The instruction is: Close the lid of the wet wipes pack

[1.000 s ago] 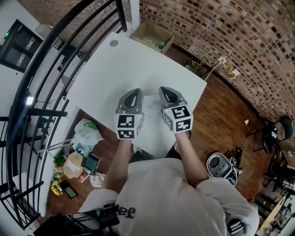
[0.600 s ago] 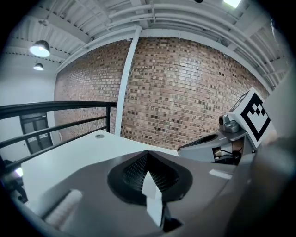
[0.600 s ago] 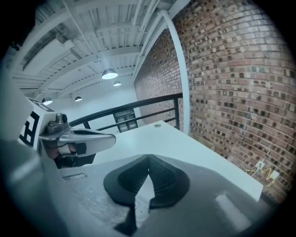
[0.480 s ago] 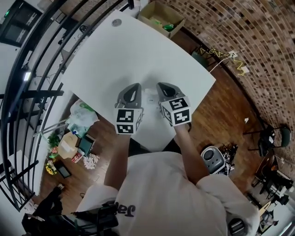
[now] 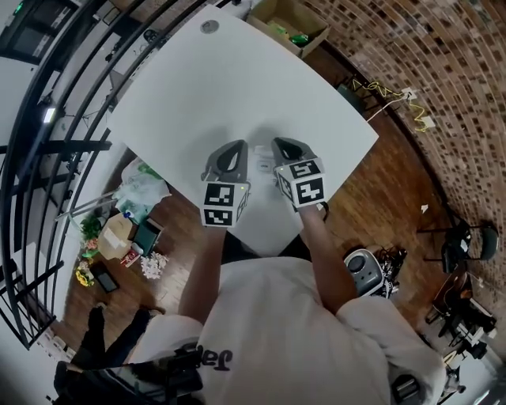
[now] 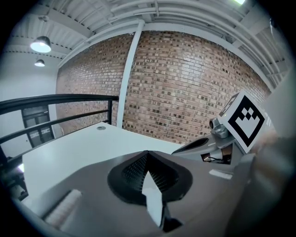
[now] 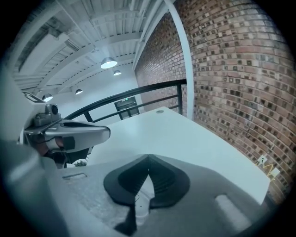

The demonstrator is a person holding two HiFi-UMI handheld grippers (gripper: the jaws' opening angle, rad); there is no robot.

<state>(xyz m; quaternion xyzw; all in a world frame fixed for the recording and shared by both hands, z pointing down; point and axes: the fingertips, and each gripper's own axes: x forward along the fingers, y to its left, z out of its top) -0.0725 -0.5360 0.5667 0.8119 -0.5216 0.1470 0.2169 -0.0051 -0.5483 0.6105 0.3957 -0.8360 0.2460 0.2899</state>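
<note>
The wet wipes pack (image 5: pixel 260 163) is a white packet on the white table (image 5: pixel 198 87), and only a strip of it shows between my two grippers. My left gripper (image 5: pixel 236 147) hovers at its left side, jaws shut, tips meeting (image 6: pixel 148 153). My right gripper (image 5: pixel 282 144) hovers at its right side, also shut (image 7: pixel 149 158). Each gripper view shows only a pale sliver through the slot under the closed tips. The pack's lid is hidden in every view. The grippers lie side by side and point away from me, each visible in the other's view.
An open cardboard box (image 5: pixel 288 24) sits on the floor past the table's far edge. A round grommet (image 5: pixel 209 26) marks the far corner. A black railing (image 5: pixel 47 95) runs along the left. Bags (image 5: pixel 138 198) lie on the floor left, cables (image 5: pixel 387 99) right.
The head camera has shifted, so the table sits differently in frame. Both grippers stay side by side over the pack, and less of the pack shows between them now.
</note>
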